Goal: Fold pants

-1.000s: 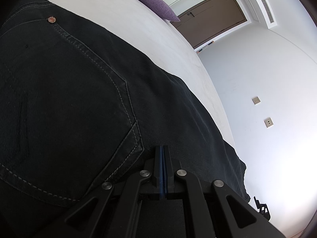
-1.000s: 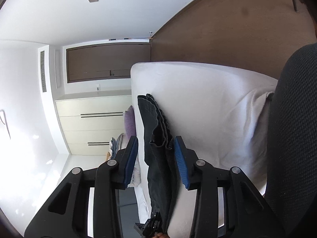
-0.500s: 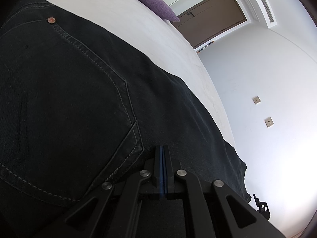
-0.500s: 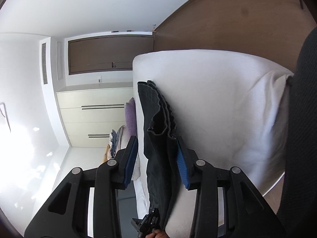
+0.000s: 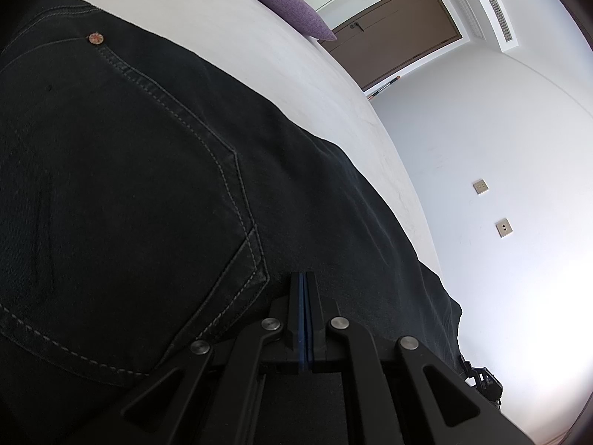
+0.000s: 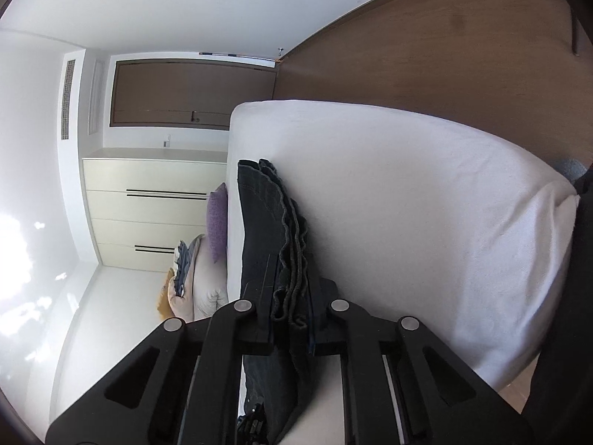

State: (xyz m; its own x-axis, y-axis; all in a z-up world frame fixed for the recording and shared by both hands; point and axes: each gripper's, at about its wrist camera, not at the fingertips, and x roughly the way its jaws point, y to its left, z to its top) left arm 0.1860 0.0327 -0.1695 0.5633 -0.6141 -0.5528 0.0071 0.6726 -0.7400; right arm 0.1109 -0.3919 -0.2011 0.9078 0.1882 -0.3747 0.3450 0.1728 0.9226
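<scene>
Pants (image 6: 270, 222) lie on the bed (image 6: 407, 204), right tool (image 6: 291, 307) pinching their edge, left tool (image 5: 304, 296) pressed together.

The pants (image 5: 155, 193) are black denim with pale grey stitching around the pocket and a coppery rivet (image 5: 96, 38). The bed (image 5: 259, 59) beneath them is plain white. Beyond the bed sit a purple cushion (image 5: 296, 18) and a brown door (image 5: 400, 33); the wall (image 5: 481, 148) is white. Both grippers are black with blue pads (image 5: 303, 319).
</scene>
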